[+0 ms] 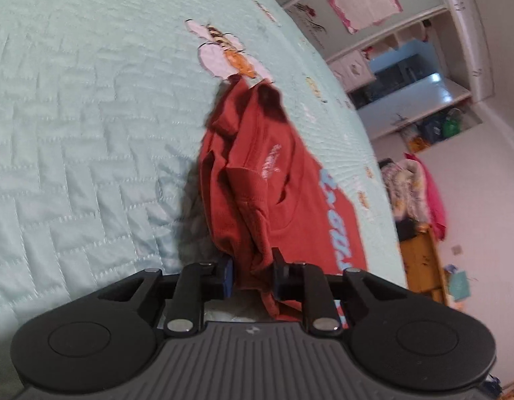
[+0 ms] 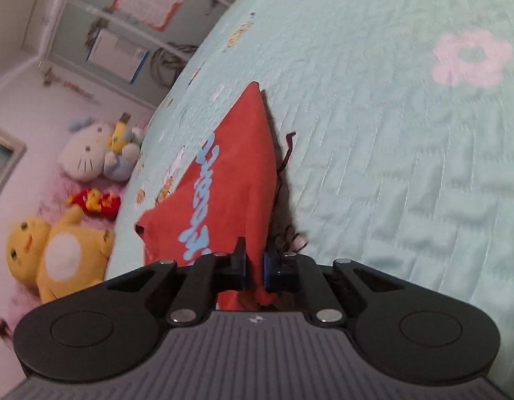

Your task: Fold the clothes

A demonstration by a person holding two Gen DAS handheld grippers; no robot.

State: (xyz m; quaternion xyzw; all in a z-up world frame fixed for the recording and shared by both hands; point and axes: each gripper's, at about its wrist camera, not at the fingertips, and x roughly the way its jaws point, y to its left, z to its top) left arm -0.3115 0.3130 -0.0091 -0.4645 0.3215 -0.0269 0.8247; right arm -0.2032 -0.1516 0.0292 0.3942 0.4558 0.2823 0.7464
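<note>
A red T-shirt [image 1: 276,173] with light blue lettering hangs stretched above a pale green quilted bed [image 1: 90,116]. My left gripper [image 1: 252,275] is shut on a bunched part of its cloth, with folds and a sleeve gathered just ahead of the fingers. In the right wrist view the same red T-shirt [image 2: 230,173] runs away from me to a pointed corner, blue lettering on its left side. My right gripper [image 2: 255,266] is shut on a thin fold of it. A dark thread dangles off the shirt's right edge.
The bed [image 2: 406,150] has flower and bee prints. Plush toys [image 2: 57,250] lie on a pink surface left of the bed in the right wrist view. Shelves [image 1: 406,76], hanging clothes and a wooden piece of furniture [image 1: 420,263] stand beyond the bed's edge in the left wrist view.
</note>
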